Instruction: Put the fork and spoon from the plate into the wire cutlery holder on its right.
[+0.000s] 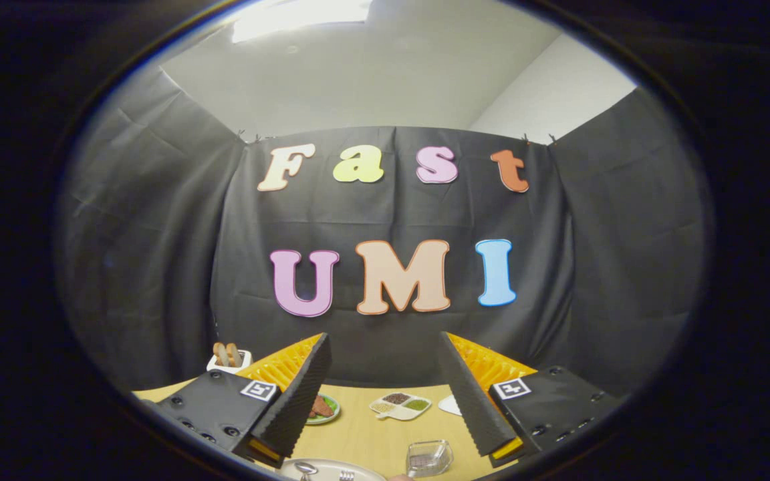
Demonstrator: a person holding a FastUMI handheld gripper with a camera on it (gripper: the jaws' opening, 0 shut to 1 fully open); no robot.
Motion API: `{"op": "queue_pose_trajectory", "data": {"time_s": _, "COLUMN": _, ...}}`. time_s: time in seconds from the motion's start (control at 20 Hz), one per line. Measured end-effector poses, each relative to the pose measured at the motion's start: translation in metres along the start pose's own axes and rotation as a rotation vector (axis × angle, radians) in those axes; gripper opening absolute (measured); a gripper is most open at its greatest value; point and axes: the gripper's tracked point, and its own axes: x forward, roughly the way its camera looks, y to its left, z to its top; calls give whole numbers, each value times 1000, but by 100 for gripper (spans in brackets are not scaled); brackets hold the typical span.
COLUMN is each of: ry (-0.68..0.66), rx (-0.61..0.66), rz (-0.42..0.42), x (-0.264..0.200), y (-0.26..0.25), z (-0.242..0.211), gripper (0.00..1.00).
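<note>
My gripper [385, 394] is held above the wooden table [365, 437], its two fingers wide apart with nothing between them. Low down, just below the gap between the fingers, the rim of a pale plate [325, 464] shows. On it lie the bowl of a spoon [305, 469] and the tines of a fork [346, 475]; their handles are cut off from sight. The wire cutlery holder is hidden.
A small clear square dish [429, 457] sits right of the plate. Farther back stand a white divided dish [400, 405] with coloured fillings, a green plate with brown food [323, 409], and a white box of bread sticks [229, 357] by the left finger. The black cloth wall closes the back.
</note>
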Motion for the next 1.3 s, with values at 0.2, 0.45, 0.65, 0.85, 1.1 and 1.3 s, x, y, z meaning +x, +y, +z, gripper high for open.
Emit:
{"op": "queue_pose_trajectory", "data": {"time_s": 0.2, "ry": 12, "rx": 8, "rz": 9, "x": 3, "y": 4, "z": -5, "gripper": 100}}
{"op": "queue_pose_trajectory", "data": {"time_s": 0.45, "ry": 30, "rx": 5, "rz": 39, "x": 6, "y": 14, "z": -15, "gripper": 100}}
{"op": "queue_pose_trajectory", "data": {"time_s": 0.65, "ry": 60, "rx": -6, "rz": 71, "x": 8, "y": 25, "z": -31, "gripper": 100}}
{"op": "queue_pose_trajectory", "data": {"time_s": 0.85, "ry": 115, "rx": -13, "rz": 101, "x": 5, "y": 35, "z": -56, "gripper": 100}}
{"op": "queue_pose_trajectory", "data": {"time_s": 1.1, "ry": 187, "rx": -27, "rz": 140, "x": 2, "y": 47, "z": -86, "gripper": 100}}
{"op": "queue_pose_trajectory", "data": {"time_s": 1.3, "ry": 255, "rx": -28, "rz": 165, "x": -5, "y": 54, "z": -115, "gripper": 100}}
